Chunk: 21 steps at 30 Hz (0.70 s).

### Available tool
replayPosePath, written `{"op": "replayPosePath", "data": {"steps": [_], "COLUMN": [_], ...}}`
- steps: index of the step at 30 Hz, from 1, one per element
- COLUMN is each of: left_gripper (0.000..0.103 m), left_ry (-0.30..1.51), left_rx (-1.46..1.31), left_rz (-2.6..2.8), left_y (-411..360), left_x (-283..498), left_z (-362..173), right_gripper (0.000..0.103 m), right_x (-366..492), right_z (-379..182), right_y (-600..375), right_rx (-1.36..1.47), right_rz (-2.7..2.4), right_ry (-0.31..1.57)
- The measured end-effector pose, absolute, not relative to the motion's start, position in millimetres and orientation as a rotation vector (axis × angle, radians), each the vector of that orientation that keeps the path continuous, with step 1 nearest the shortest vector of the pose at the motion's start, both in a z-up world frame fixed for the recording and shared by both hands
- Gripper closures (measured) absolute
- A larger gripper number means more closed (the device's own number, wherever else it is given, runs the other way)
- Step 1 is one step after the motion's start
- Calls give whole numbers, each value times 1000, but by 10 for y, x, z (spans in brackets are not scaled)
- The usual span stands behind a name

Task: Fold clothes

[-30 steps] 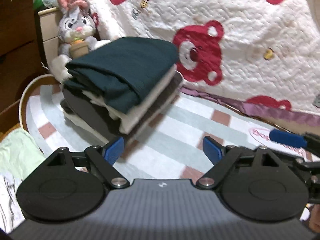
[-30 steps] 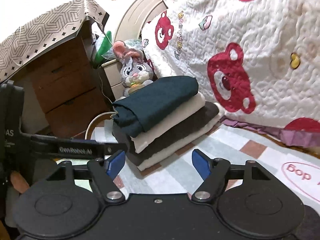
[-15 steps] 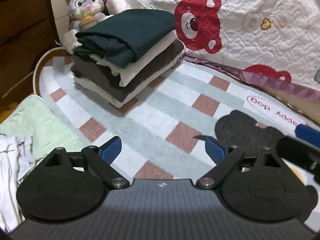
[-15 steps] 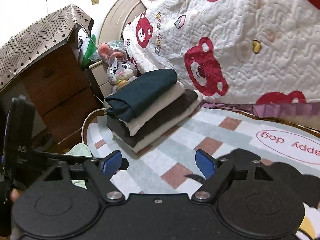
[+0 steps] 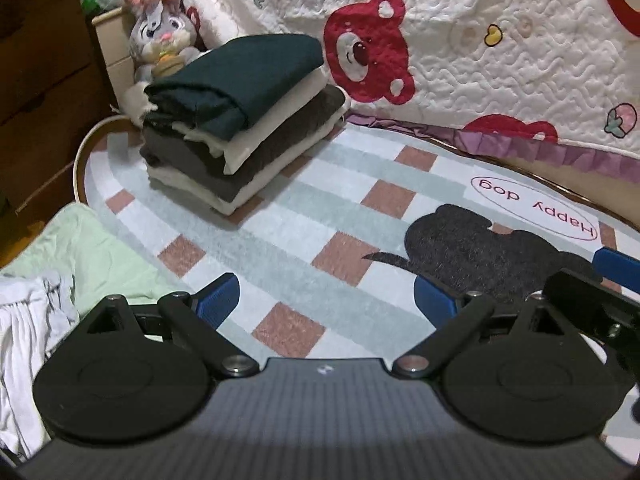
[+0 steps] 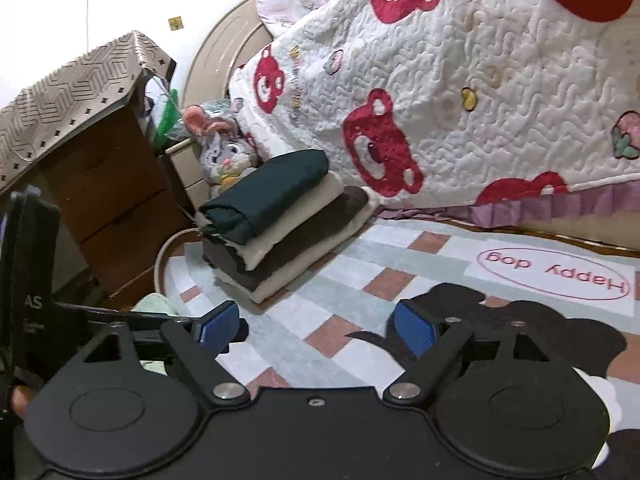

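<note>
A stack of folded clothes (image 5: 244, 120) (image 6: 280, 216), with a dark green garment (image 5: 248, 76) on top, sits at the far left of the checked rug (image 5: 320, 208). At my near left lie a loose light green garment (image 5: 80, 252) and a crumpled white one (image 5: 24, 320). My left gripper (image 5: 326, 300) hovers over the rug, open, nothing between its fingers. My right gripper (image 6: 316, 324) is beside it over the rug's black dog print (image 6: 520, 320); its jaws are opening and hold nothing. Both are well short of the stack.
A bed under a white quilt with red bears (image 5: 480, 40) runs along the far side of the rug. A plush rabbit (image 5: 160, 36) sits behind the stack. Dark wooden drawers (image 6: 100, 184) stand at the left, close to the rug's edge.
Both grippers have drawn back from the stack, which now looks smaller and farther. More rug, the dog print and the light green and white garments have come into view. Both jaws have widened a little.
</note>
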<state>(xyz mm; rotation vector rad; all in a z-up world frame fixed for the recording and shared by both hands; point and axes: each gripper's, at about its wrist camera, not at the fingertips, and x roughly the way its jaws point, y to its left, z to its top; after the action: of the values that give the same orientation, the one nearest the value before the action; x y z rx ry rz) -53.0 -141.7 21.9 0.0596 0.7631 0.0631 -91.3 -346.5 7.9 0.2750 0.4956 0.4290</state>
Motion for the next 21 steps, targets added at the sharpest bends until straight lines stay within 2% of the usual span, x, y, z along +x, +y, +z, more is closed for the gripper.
{"op": "replayPosePath", "data": {"steps": [21], "left_gripper": [3], "left_ry": [800], "left_rx": [125], "left_rz": [54], "left_y": [-1572], "left_x": [-518], "left_z": [194], "right_gripper": [14], "right_x": [-899], "right_z": [-37], "right_y": [-3587], "right_rx": [298], "right_rz": [417], "right_ry": [499]}}
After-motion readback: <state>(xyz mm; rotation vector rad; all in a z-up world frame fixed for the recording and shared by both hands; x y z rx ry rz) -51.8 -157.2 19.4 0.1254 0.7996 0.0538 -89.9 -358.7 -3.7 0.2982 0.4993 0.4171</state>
